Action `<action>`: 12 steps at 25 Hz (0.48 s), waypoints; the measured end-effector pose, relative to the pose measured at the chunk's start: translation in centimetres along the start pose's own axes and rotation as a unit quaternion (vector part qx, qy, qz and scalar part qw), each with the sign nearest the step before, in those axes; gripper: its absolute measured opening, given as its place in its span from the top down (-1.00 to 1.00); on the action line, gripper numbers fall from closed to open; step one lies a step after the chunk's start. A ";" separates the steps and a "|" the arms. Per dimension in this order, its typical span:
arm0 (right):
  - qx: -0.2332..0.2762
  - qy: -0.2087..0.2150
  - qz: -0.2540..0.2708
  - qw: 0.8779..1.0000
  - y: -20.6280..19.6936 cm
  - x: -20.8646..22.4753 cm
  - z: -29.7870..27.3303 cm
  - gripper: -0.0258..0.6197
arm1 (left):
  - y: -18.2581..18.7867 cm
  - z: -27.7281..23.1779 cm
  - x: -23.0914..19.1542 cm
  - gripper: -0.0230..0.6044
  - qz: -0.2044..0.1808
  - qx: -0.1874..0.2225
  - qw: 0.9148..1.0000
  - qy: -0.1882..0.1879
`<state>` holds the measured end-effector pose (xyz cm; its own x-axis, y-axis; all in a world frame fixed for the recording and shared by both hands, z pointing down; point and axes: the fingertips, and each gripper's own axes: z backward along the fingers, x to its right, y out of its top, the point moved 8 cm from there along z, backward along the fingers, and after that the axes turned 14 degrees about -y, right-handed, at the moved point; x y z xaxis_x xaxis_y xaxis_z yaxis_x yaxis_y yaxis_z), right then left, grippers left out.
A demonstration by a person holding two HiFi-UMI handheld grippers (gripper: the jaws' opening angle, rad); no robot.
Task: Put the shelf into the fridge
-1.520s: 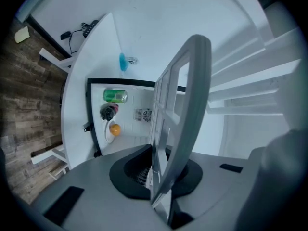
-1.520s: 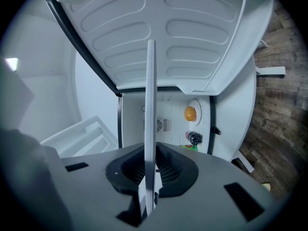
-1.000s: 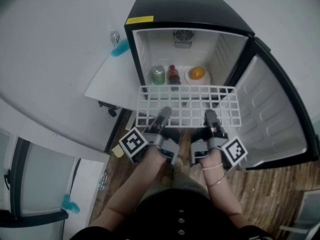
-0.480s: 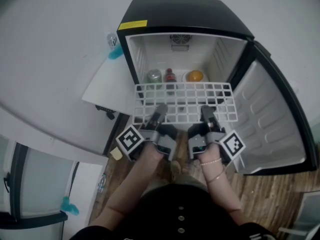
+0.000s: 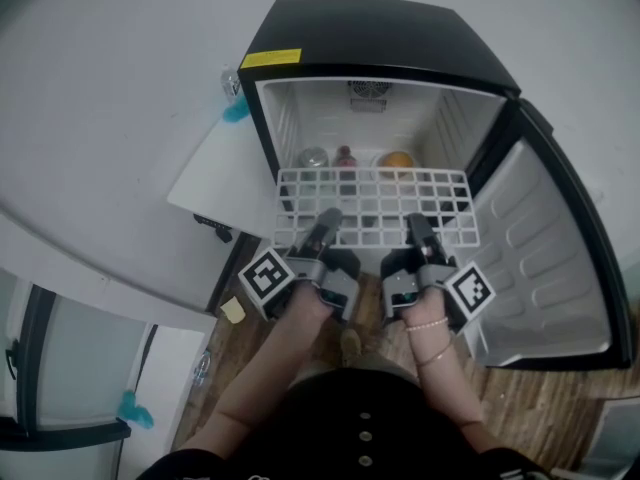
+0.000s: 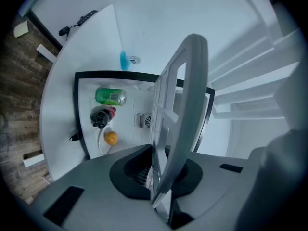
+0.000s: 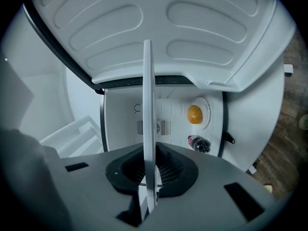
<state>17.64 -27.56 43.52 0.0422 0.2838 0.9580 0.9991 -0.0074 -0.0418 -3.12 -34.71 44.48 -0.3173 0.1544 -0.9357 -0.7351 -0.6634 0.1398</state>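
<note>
Moving forward since a second ago, the white wire shelf [image 5: 375,206] is now closing on the open front of the fridge [image 5: 370,33]. Its far edge is starting to overlap the green can [image 5: 314,157], the dark bottle [image 5: 345,155] and the orange [image 5: 396,159] standing on the fridge floor, which earlier were showing clear beyond it. The near edge is still hanging outside the fridge.

Both grippers are carrying it by that near edge. The left gripper [image 5: 325,223] is keeping its jaws narrow and clamped on the shelf's rim, and the right gripper [image 5: 415,226] is pinching the thin wire frame the same way. The shelf is lying roughly level and square to the fridge, with the fridge door [image 5: 545,258] swung wide open to the right.

By my reading, insertion is just beginning. The shelf's side edges probably still need lining up with the ribbed ledges on the fridge's inner walls, above the food, before it is pushed further in.
</note>
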 end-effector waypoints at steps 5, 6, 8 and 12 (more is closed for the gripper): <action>0.000 0.004 0.000 1.000 0.0 -0.1 -0.1 0.82 | 0.1 -0.1 0.2 0.82 0.002 -0.002 1.000 -0.002; -0.001 0.005 0.000 1.000 -0.1 -0.2 -0.1 0.82 | 0.1 -0.1 0.2 0.82 0.001 -0.002 1.000 -0.003; -0.002 0.004 0.001 1.000 0.0 -0.3 0.0 0.82 | 0.1 -0.2 0.2 0.82 0.002 -0.003 1.000 -0.004; -0.001 0.005 0.006 1.000 0.0 -0.3 0.1 0.82 | 0.0 -0.2 0.3 0.82 0.006 -0.006 1.000 -0.004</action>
<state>17.67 -27.59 43.16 0.0534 0.2750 0.9600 0.9986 -0.0123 -0.0521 -3.10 -34.82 44.09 -0.3305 0.1532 -0.9313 -0.7238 -0.6744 0.1459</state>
